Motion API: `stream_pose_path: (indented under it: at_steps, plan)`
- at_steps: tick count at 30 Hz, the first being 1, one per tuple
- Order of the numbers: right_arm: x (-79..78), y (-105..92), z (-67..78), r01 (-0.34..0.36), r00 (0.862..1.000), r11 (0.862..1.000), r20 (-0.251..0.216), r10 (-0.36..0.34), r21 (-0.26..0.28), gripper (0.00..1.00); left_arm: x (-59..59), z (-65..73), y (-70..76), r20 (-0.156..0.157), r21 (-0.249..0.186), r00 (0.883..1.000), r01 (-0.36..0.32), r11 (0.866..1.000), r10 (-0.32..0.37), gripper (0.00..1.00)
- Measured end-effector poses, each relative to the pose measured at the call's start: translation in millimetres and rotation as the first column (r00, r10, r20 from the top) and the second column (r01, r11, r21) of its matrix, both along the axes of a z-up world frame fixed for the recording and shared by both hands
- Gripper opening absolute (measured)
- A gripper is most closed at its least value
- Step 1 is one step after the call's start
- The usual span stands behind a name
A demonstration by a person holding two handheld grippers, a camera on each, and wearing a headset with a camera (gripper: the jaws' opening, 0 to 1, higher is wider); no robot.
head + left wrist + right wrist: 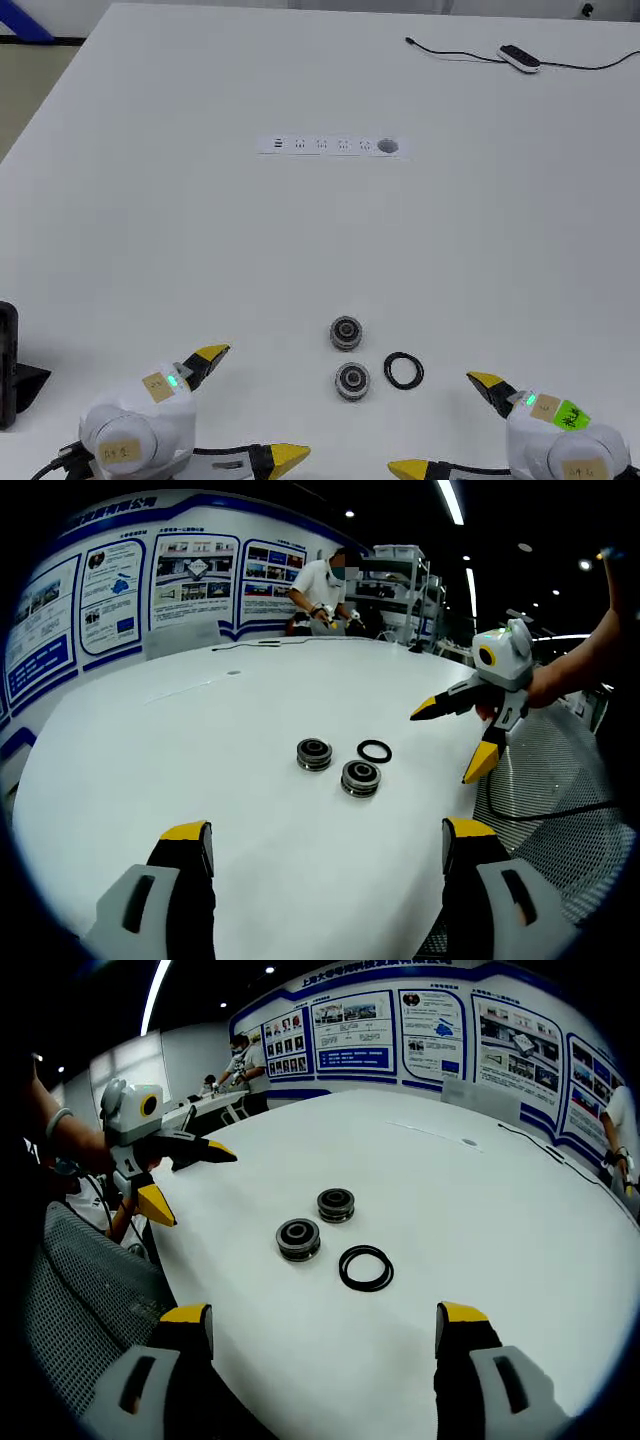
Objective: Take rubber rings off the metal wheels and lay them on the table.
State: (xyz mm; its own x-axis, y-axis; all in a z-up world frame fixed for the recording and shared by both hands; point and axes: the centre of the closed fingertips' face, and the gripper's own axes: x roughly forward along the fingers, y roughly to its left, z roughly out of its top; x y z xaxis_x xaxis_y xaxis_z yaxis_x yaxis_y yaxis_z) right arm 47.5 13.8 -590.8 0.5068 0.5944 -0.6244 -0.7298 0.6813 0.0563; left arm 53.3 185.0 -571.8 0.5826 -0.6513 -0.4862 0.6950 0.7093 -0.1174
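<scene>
Both grippers are empty, with their yellow-tipped jaws spread wide. In the head view the left gripper (pixel 250 405) sits low at the near edge of the white table (pixel 200 250), one tip pointing forward and the other turned inward. The right gripper (pixel 447 424) mirrors it on the other side. Neither touches anything. Each is raised a little above the tabletop and angled in toward the middle, so that they face each other across the work.

Between them stand two small metal wheels, lying flat. The near wheel (pixel 352 381) is just in front of the far wheel (pixel 346 333), and the two are close but apart. One black rubber ring (pixel 403 370) lies flat on the table just right of the near wheel, free of it. Whether the wheels carry rings of their own is too small to tell.

Further back a white power strip (pixel 330 146) lies across the table. A black cable (pixel 450 53) runs along the far edge.
</scene>
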Motion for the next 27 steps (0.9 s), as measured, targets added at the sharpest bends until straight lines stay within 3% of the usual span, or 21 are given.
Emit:
stream_pose_path:
  at_steps: [7, 27]
  plan:
    - [-4.9, -0.1, 2.2, -0.005, 1.000, 1.000, 0.013, 0.005, -0.007, 0.99, -7.7, 0.4, 6.1, -0.002, -0.005, 1.000, -0.010, 1.000, 0.010, 1.00]
    - [-4.9, 3.5, 7.7, -0.011, 1.000, 1.000, 0.026, 0.011, -0.013, 0.99, -3.2, 8.3, 10.6, 0.015, -0.002, 0.999, -0.031, 1.000, 0.031, 1.00]
